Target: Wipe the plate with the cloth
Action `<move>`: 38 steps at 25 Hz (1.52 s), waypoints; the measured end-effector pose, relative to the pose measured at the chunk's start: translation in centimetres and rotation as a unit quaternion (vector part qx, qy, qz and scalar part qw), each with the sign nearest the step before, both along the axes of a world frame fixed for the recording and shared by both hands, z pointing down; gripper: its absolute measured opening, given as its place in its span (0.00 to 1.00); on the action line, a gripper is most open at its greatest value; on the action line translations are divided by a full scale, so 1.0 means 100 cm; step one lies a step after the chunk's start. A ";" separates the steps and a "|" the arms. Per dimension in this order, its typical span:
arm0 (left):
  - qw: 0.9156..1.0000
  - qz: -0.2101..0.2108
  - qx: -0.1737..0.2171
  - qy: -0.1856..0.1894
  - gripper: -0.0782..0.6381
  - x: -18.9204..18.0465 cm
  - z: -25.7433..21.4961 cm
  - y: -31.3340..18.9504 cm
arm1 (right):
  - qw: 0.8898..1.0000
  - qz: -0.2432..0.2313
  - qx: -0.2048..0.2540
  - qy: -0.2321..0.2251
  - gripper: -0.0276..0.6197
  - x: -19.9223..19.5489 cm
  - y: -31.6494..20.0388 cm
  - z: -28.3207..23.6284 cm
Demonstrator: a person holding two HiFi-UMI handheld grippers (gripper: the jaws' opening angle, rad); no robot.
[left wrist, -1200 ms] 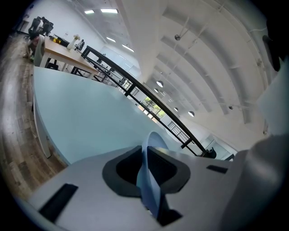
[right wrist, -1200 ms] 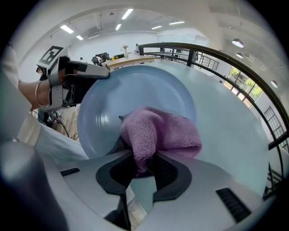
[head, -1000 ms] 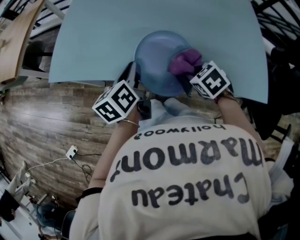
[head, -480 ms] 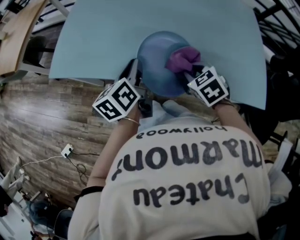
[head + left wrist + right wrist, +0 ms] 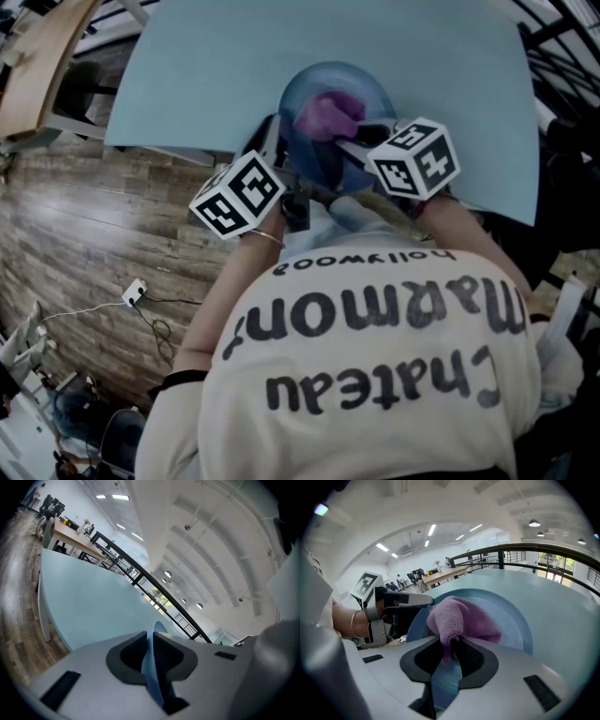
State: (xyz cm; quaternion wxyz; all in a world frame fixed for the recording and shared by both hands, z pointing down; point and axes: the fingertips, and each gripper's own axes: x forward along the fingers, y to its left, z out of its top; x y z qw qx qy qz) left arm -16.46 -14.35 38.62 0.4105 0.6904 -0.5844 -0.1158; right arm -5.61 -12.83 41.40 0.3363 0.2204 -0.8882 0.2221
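A blue plate (image 5: 361,89) is held over the near edge of the pale blue table (image 5: 187,75). My left gripper (image 5: 277,150) is shut on the plate's left rim, which shows edge-on between the jaws as a thin blue rim (image 5: 153,667). My right gripper (image 5: 354,129) is shut on a purple cloth (image 5: 326,114), and the cloth lies bunched on the middle of the plate. In the right gripper view the cloth (image 5: 459,618) rises out of the jaws and rests on the plate (image 5: 513,620), with the left gripper (image 5: 423,603) at the plate's left edge.
The table stretches far beyond the plate. Wooden floor (image 5: 84,234) lies to the left, with a white cable and plug (image 5: 136,292) on it. Dark frames stand at the right (image 5: 562,131). The person's torso fills the lower head view.
The right gripper has carried the cloth leftward across the plate, from the right rim to the middle. The left gripper and plate have hardly moved.
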 end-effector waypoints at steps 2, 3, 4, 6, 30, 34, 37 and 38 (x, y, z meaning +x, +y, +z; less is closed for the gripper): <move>1.000 -0.001 0.001 0.000 0.17 0.000 -0.001 0.000 | 1.000 -0.013 -0.012 -0.015 0.21 -0.014 0.007 0.001; 1.000 -0.001 0.001 0.000 0.17 0.000 -0.001 0.001 | 0.999 -0.019 -0.016 -0.021 0.21 -0.020 0.011 0.002; 1.000 -0.001 0.001 0.000 0.16 0.001 -0.001 0.002 | 0.999 -0.025 -0.020 -0.025 0.21 -0.025 0.015 0.002; 1.000 0.000 -0.004 0.001 0.16 0.003 0.001 0.006 | 0.999 -0.038 -0.026 -0.029 0.21 -0.034 0.023 0.004; 0.999 -0.003 -0.042 0.034 0.16 -0.005 0.028 0.033 | 0.984 -0.157 -0.027 0.081 0.21 -0.007 0.076 0.044; 0.998 0.001 -0.048 0.032 0.16 -0.004 0.031 0.028 | 0.981 -0.163 -0.026 0.104 0.21 0.007 0.077 0.051; 0.998 0.004 -0.049 0.032 0.16 -0.006 0.030 0.025 | 0.980 -0.156 -0.028 0.120 0.21 0.017 0.075 0.053; 0.998 0.004 -0.048 0.033 0.16 -0.007 0.030 0.024 | 0.980 -0.151 -0.028 0.125 0.21 0.021 0.073 0.053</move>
